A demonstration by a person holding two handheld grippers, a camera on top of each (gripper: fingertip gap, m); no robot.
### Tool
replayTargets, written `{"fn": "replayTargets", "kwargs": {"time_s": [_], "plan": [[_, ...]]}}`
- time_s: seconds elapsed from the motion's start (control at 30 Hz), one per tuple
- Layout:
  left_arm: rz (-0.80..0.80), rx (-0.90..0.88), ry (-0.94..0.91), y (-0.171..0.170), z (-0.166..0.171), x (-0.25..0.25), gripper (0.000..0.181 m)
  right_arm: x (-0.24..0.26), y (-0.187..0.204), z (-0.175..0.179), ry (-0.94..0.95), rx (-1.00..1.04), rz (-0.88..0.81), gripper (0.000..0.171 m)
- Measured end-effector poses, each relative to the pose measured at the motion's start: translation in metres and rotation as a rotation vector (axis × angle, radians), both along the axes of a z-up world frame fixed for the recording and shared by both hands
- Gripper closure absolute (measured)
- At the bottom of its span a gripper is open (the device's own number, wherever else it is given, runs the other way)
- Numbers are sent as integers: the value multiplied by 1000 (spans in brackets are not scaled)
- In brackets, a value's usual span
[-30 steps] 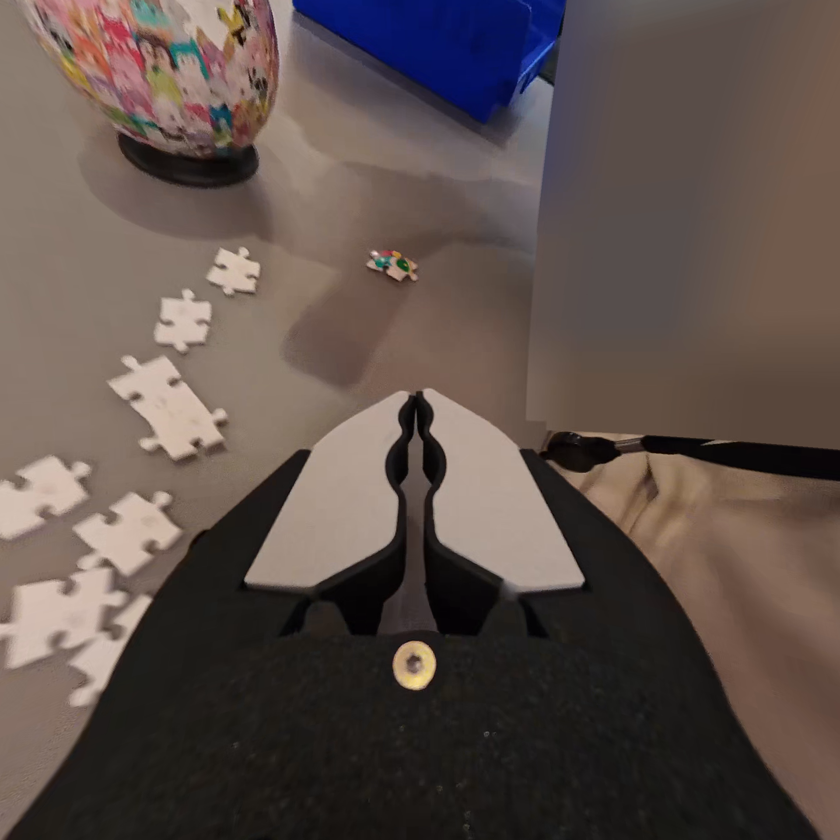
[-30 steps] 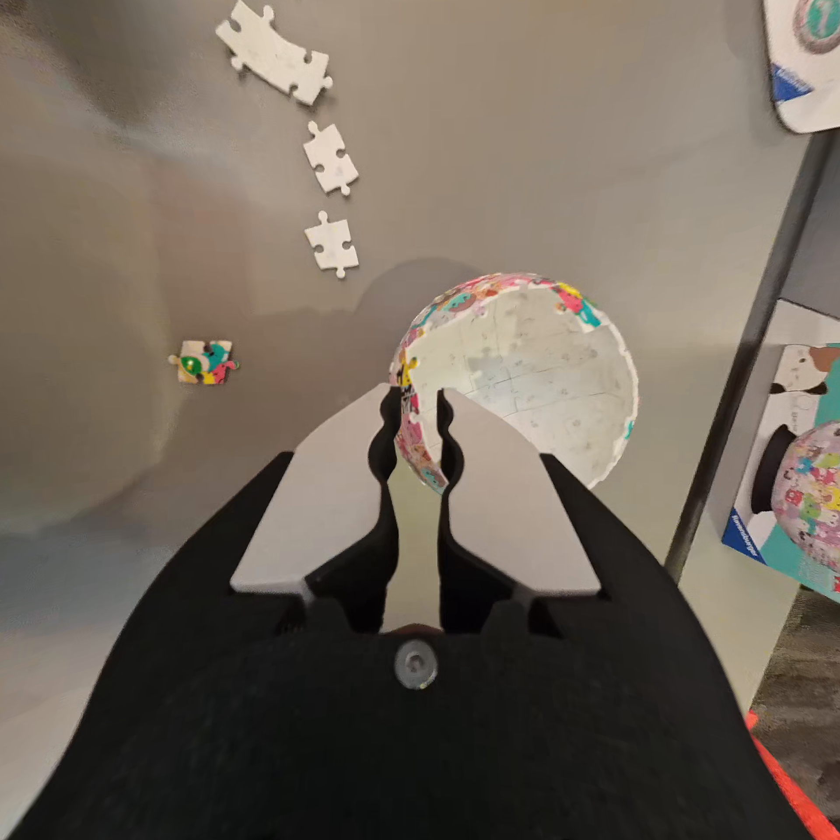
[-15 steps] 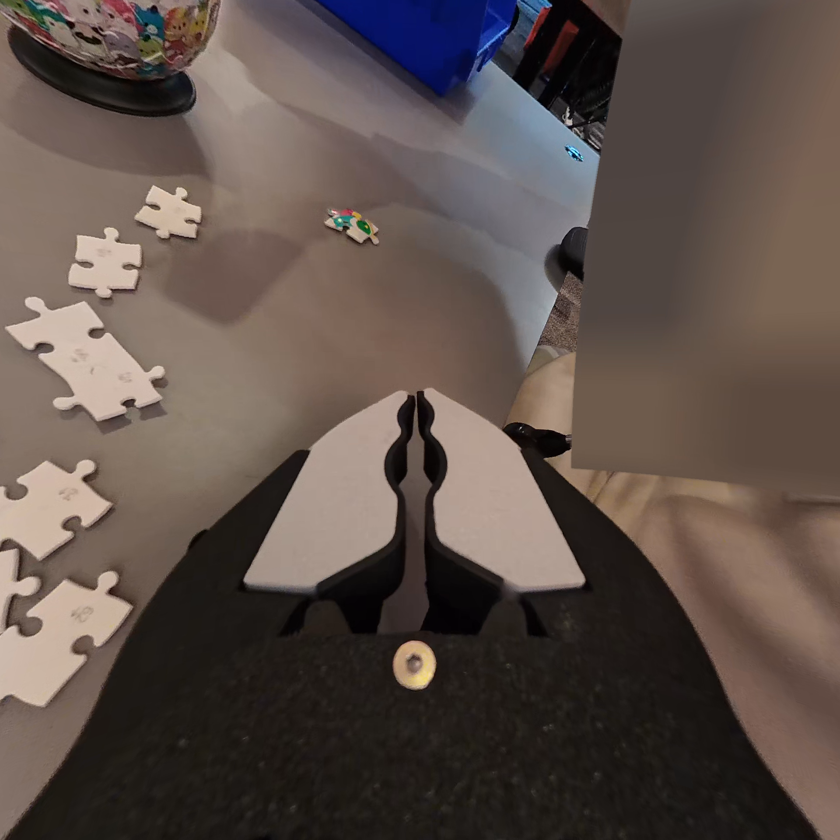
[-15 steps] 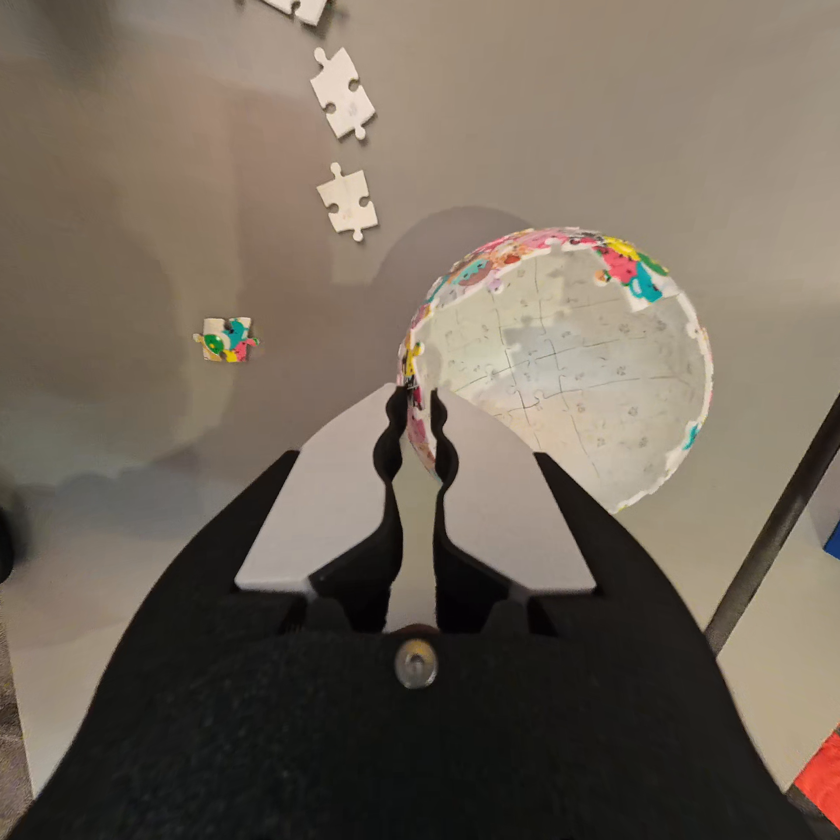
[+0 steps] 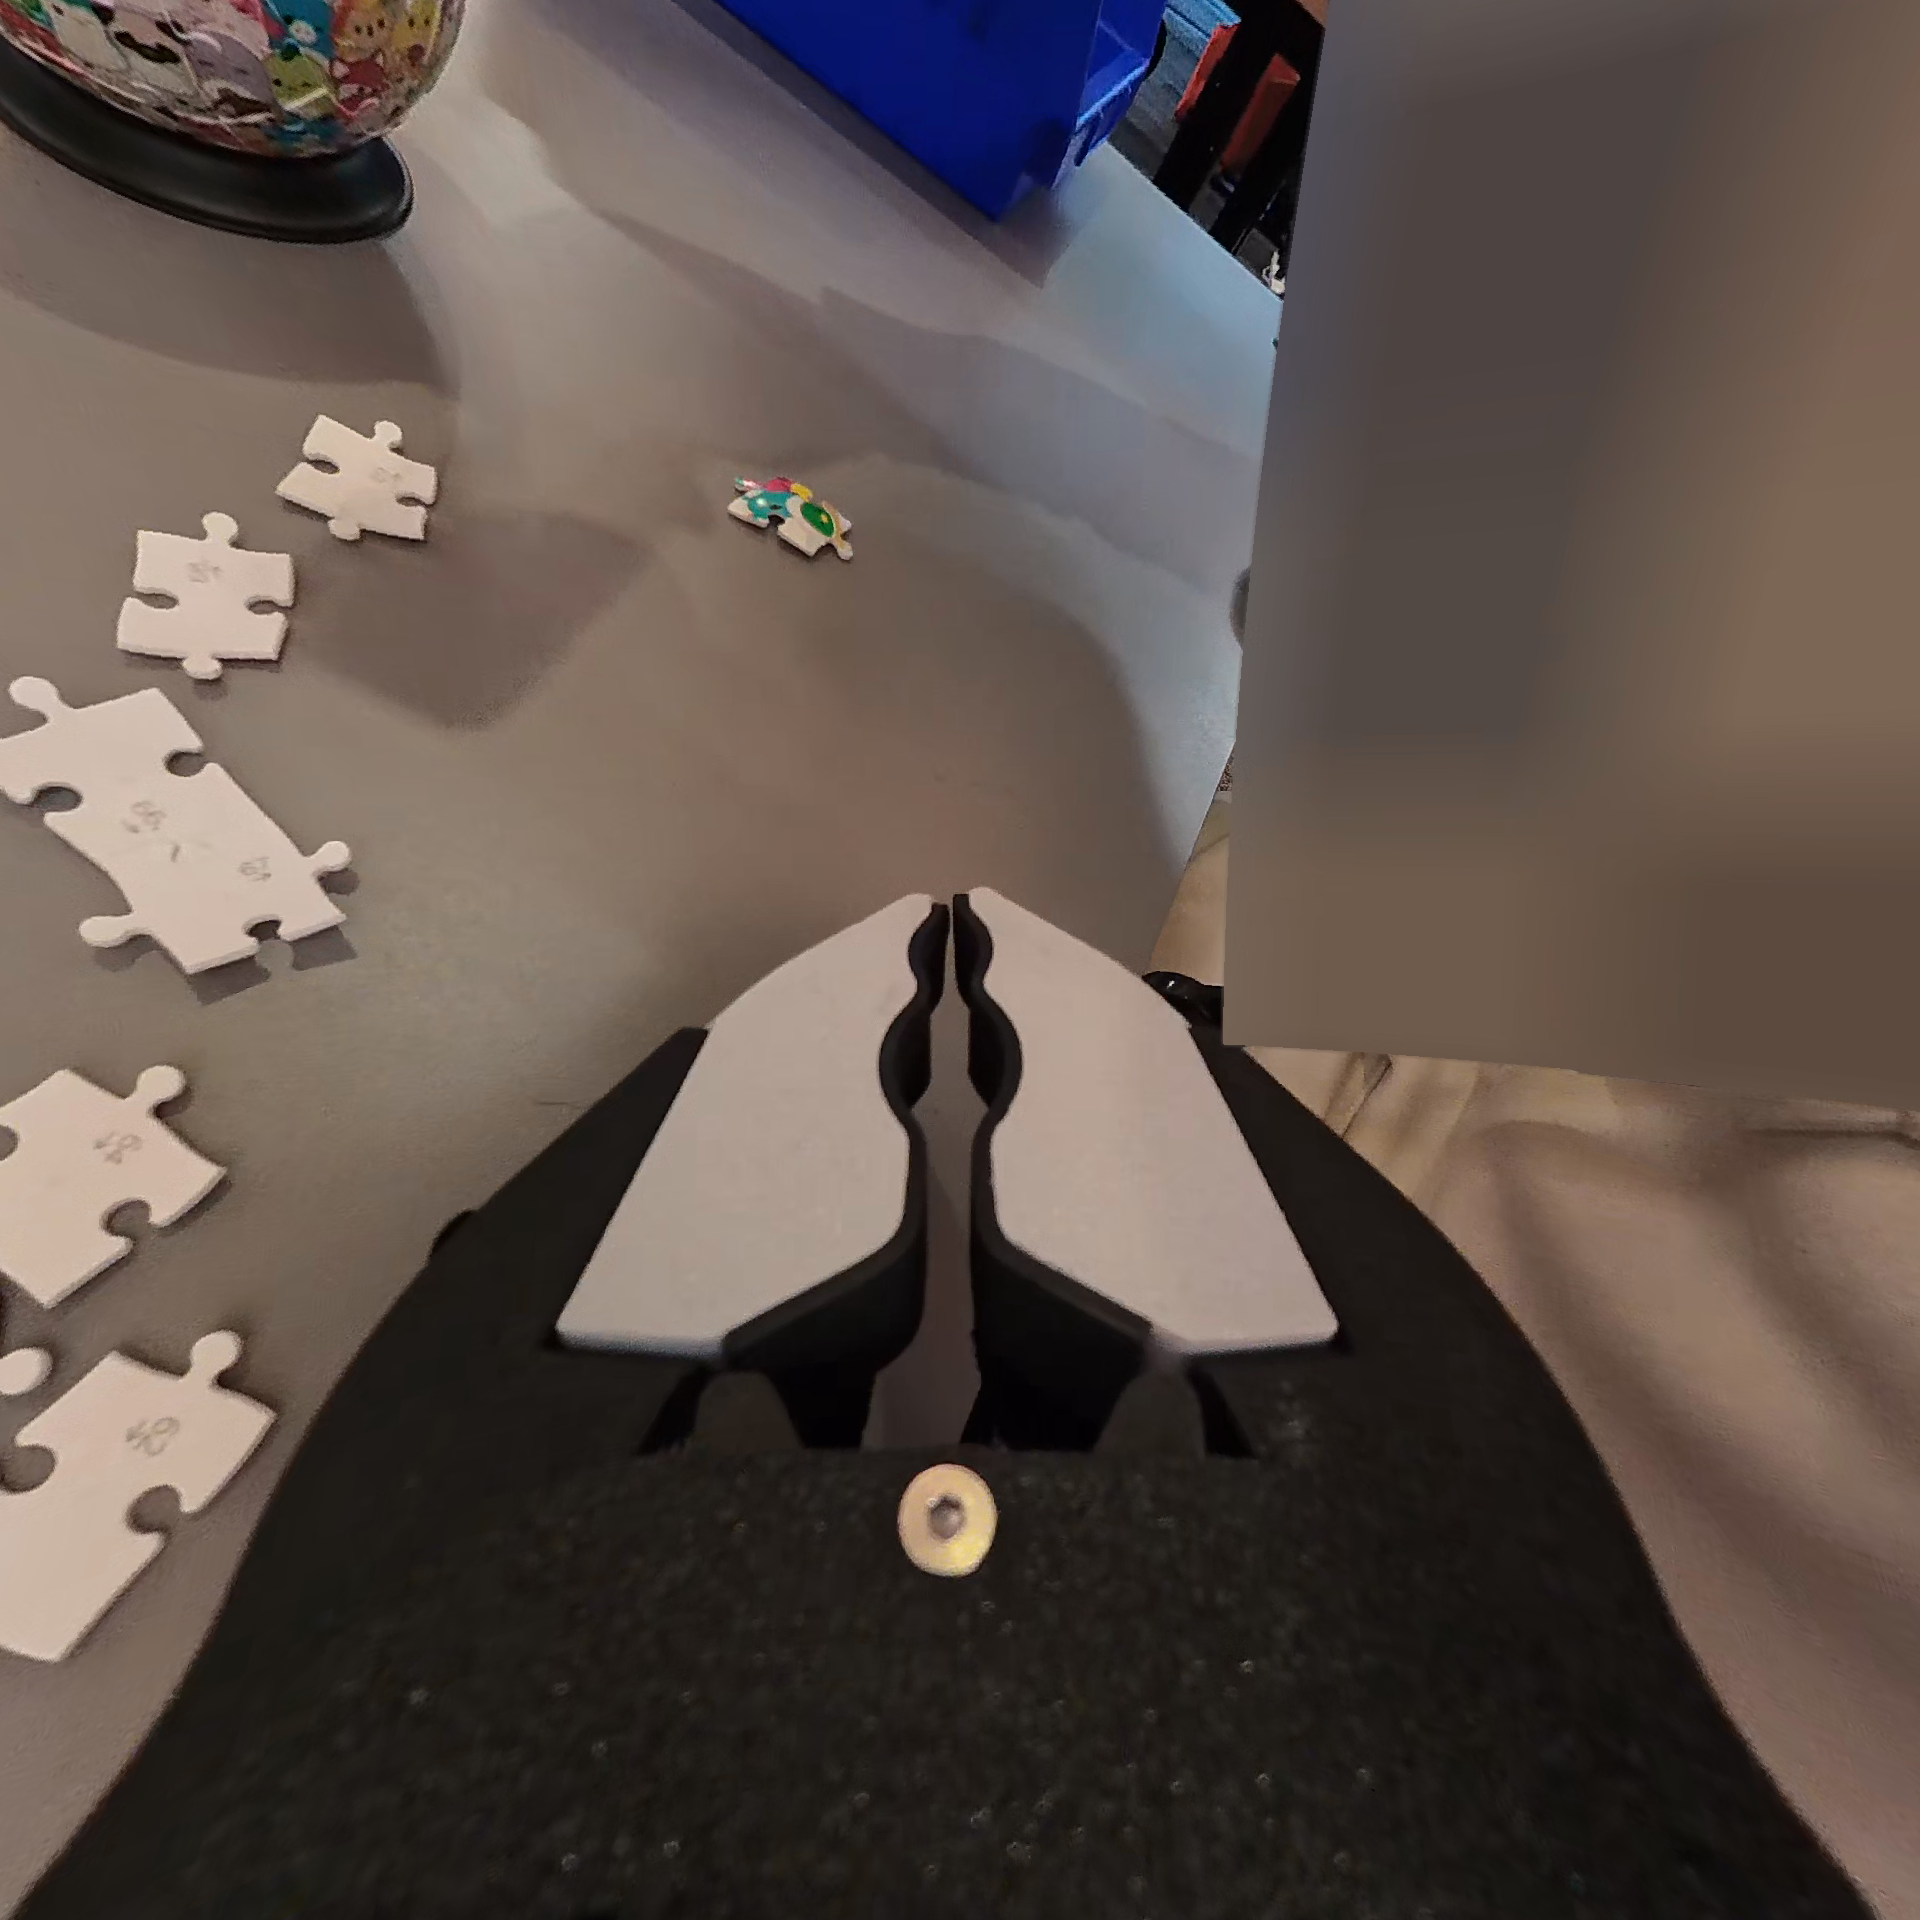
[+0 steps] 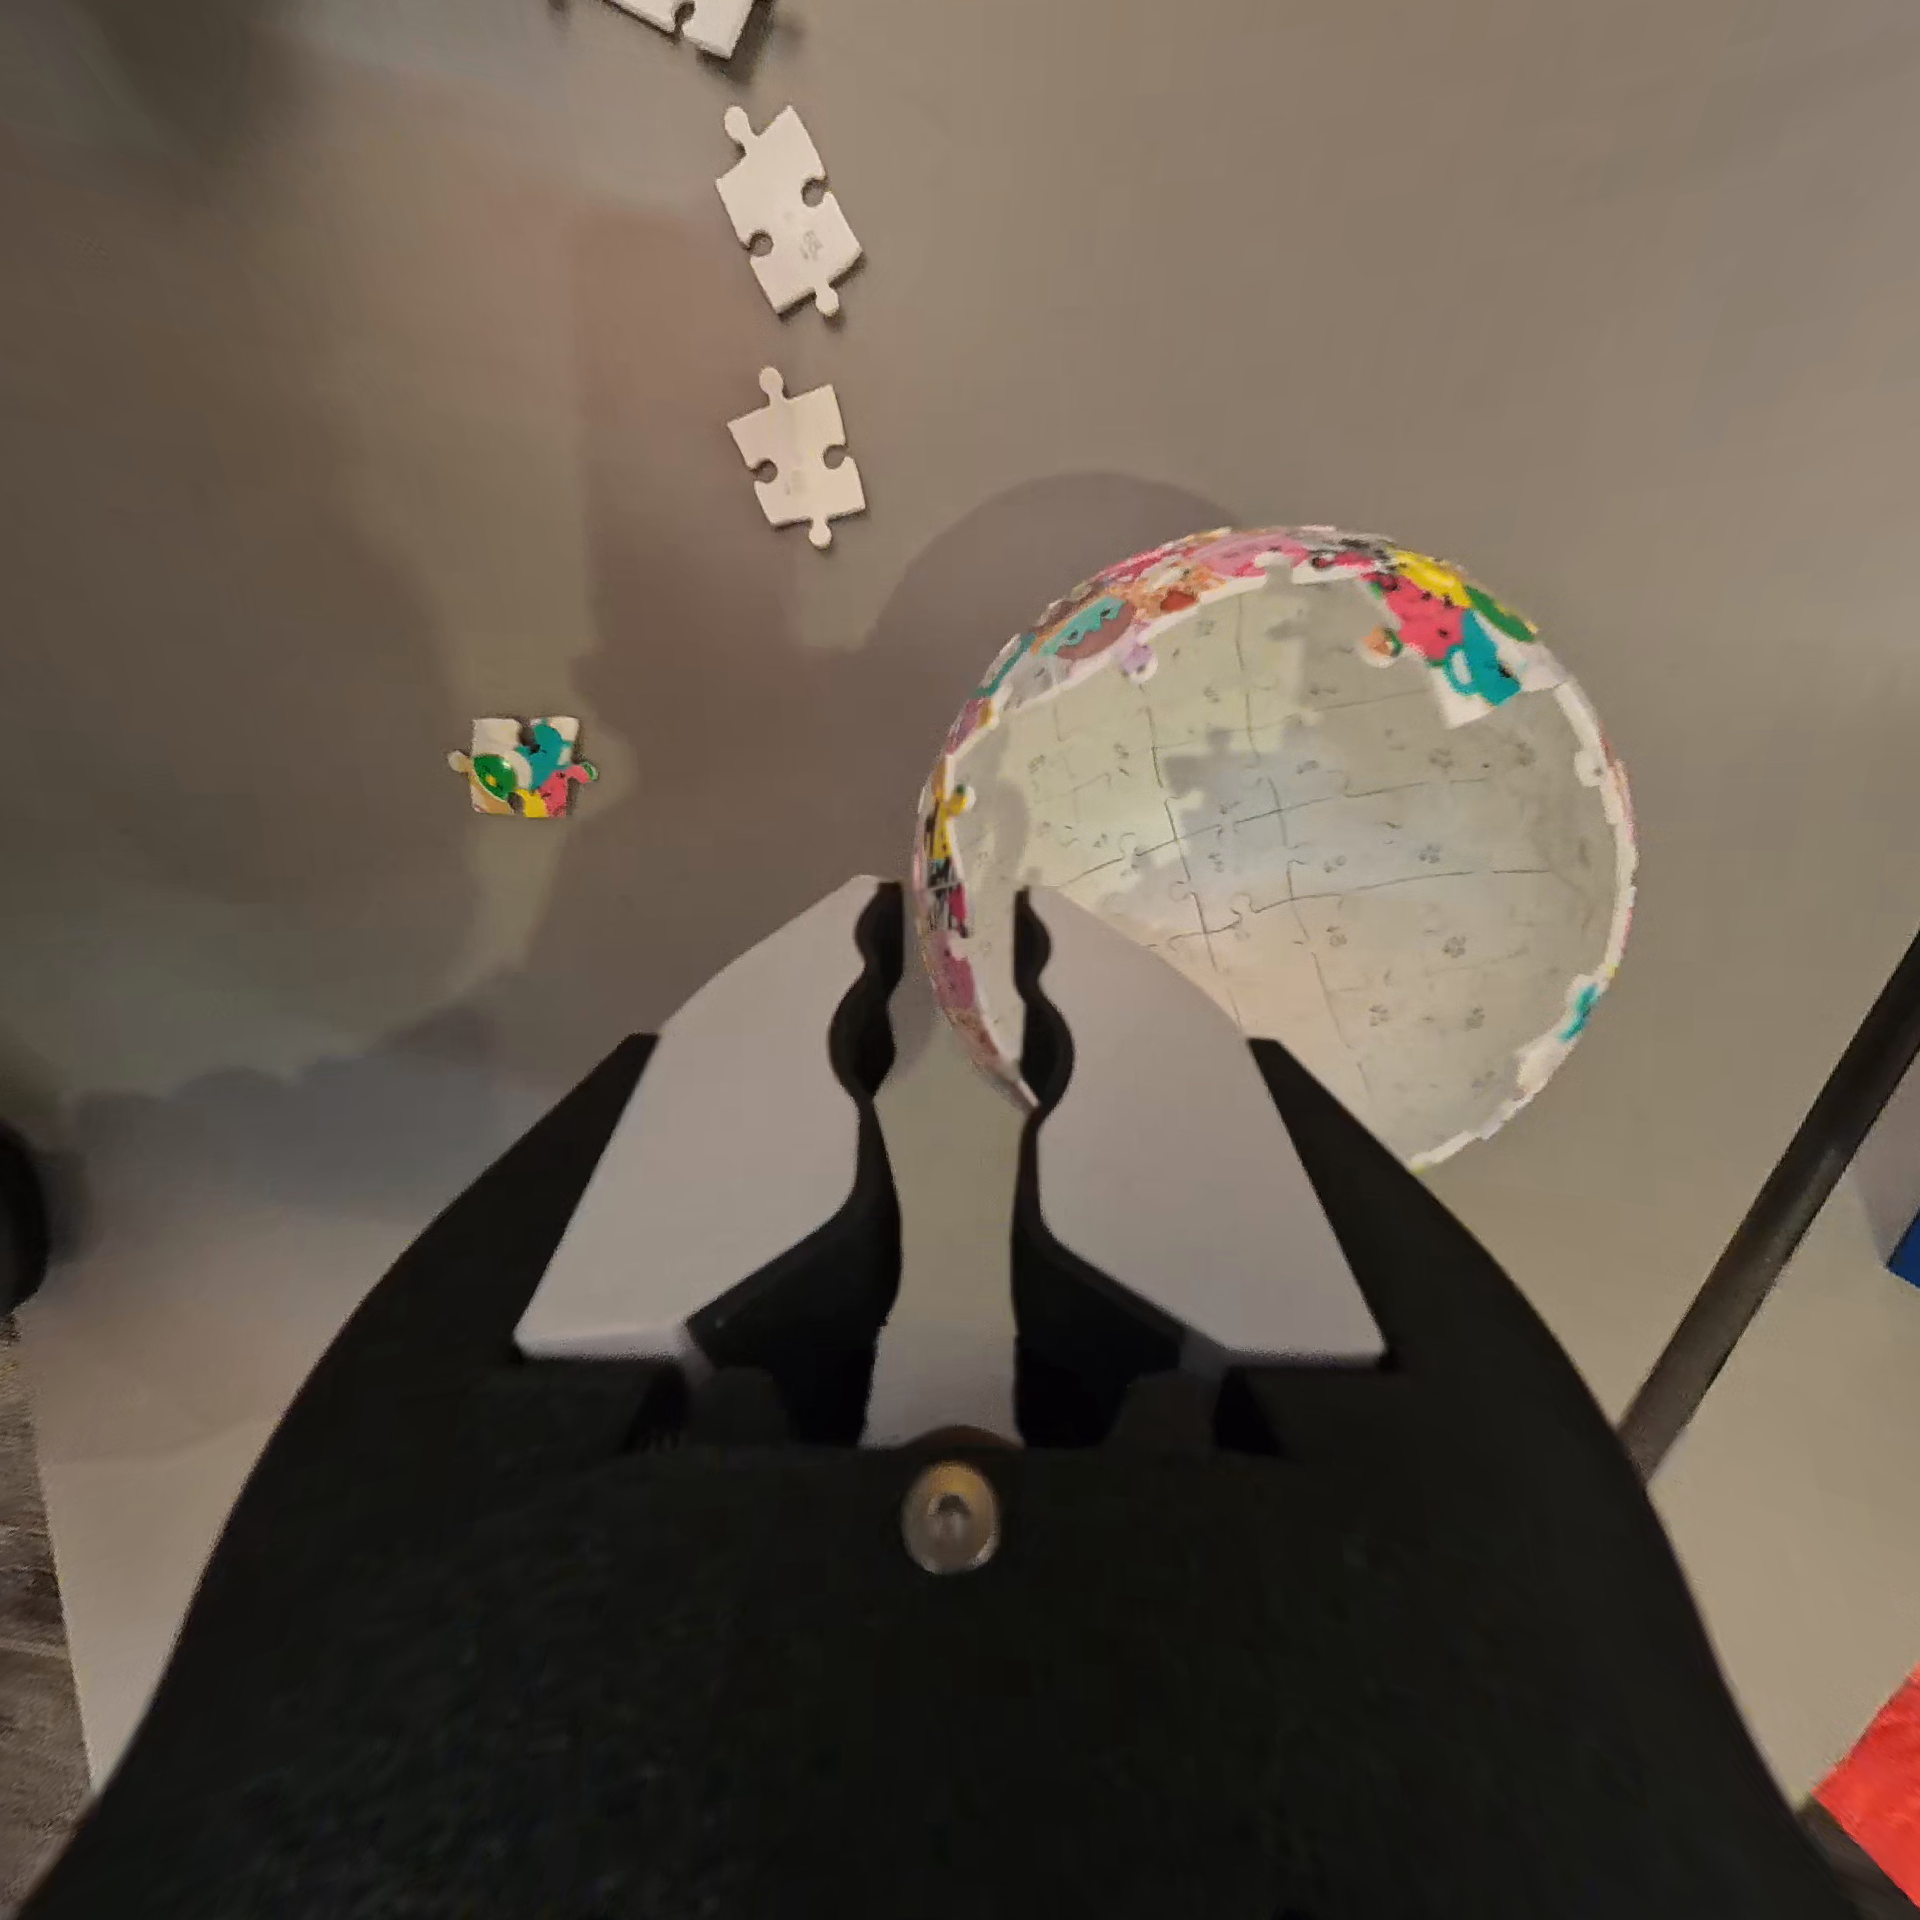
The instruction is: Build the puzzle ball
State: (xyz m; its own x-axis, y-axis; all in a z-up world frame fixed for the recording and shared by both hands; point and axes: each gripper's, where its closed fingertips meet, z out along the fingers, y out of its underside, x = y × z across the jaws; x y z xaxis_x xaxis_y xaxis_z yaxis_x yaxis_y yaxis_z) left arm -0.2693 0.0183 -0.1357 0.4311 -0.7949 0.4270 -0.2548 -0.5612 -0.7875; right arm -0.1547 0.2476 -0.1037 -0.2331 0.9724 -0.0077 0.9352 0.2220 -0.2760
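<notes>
The puzzle ball (image 6: 1299,852) is a part-built shell, colourful outside and white inside, seen from above in the right wrist view. My right gripper (image 6: 958,904) straddles its near-left rim with the jaws a little apart; the rim touches the right finger (image 6: 1132,1122). In the left wrist view the ball (image 5: 239,73) stands on a black stand (image 5: 208,197) at the top left. My left gripper (image 5: 952,909) is shut and empty above the table's near edge. One colourful loose piece (image 5: 795,516) (image 6: 525,767) lies face up on the grey table.
Several white face-down pieces (image 5: 171,831) lie in a row at the left, two of them also showing in the right wrist view (image 6: 795,457). A blue bin (image 5: 935,83) stands at the back. A person's beige clothing (image 5: 1558,1403) is at the right. A dark bar (image 6: 1766,1226) runs past the ball. Left tips to right tips: about 25 centimetres. Between my right fingertips and the colourful loose piece (image 6: 525,767) there is roughly 15 centimetres. It turns up in the left wrist view (image 5: 791,506) as well.
My right gripper's jaws have widened slightly around the ball's rim and the view has drawn closer to the ball. My left gripper stays shut and has swung right, away from the ball.
</notes>
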Motion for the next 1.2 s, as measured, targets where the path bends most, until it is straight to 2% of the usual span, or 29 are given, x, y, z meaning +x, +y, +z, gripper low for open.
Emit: {"fn": "replayTargets", "kwargs": {"time_s": [0.13, 0.27, 0.5, 1.2], "plan": [[-5, 1, -1, -1, 0, 1, 181, -8, -6, 4, 14, 37, 42, 145], [-11, -1, -4, -3, 1, 1, 181, -14, -5, -5, -49, 43, 39, 142], [-32, 2, -1, -8, 0, 2, 181, -21, -4, -8, -73, 4, -9, 157], [-106, 21, -38, -26, 13, 8, 180, -21, -5, -14, -155, -90, -88, 166]]}}
